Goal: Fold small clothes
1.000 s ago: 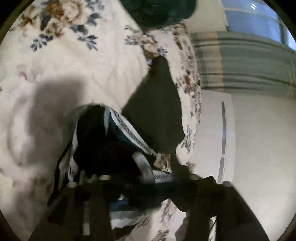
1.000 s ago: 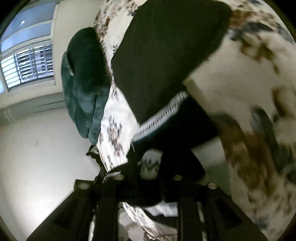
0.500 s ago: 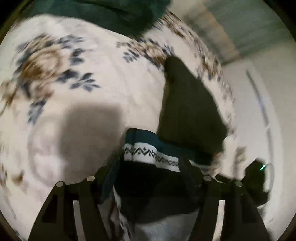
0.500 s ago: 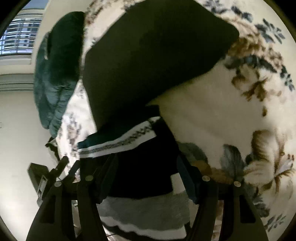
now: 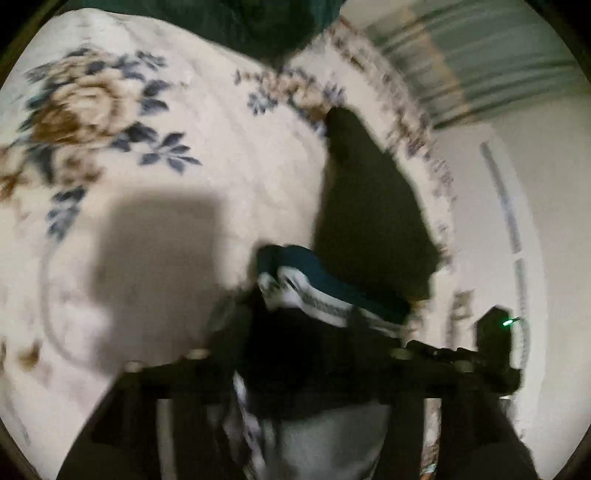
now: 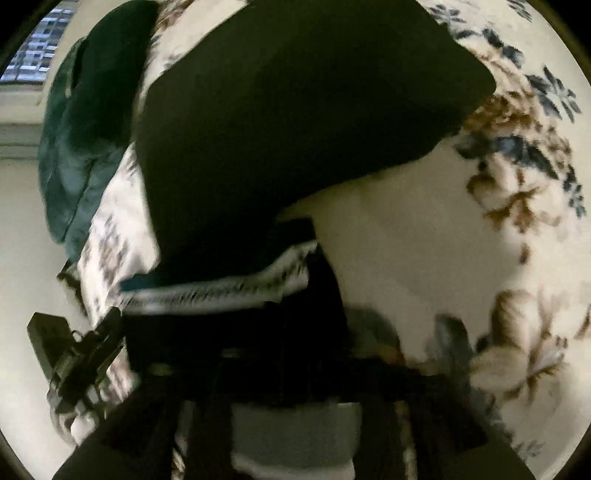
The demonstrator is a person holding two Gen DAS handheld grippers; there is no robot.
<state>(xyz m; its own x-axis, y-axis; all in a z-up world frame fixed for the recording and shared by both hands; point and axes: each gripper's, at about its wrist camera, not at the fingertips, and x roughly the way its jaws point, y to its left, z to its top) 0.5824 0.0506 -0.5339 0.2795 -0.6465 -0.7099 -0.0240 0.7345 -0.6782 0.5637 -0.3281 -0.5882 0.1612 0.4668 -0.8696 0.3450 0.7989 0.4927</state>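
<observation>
A small dark garment with a white patterned band and teal edge lies on the floral bedspread; it also shows in the right wrist view. My left gripper sits over it with fabric bunched between the fingers. My right gripper is over the same garment from the other side, fabric between its fingers. Both frames are blurred, so the jaw gaps are unclear. A flat black cloth lies just beyond the garment, also in the left wrist view.
A dark green pillow or blanket lies at the head of the bed, also in the left wrist view. The bed edge runs close on the right there, with white wall and curtains beyond. A window is at upper left.
Both grippers swung down from a tilted pose to face the bed, carrying the patterned garment with them. It now lies bunched under both grippers beside the black cloth.
</observation>
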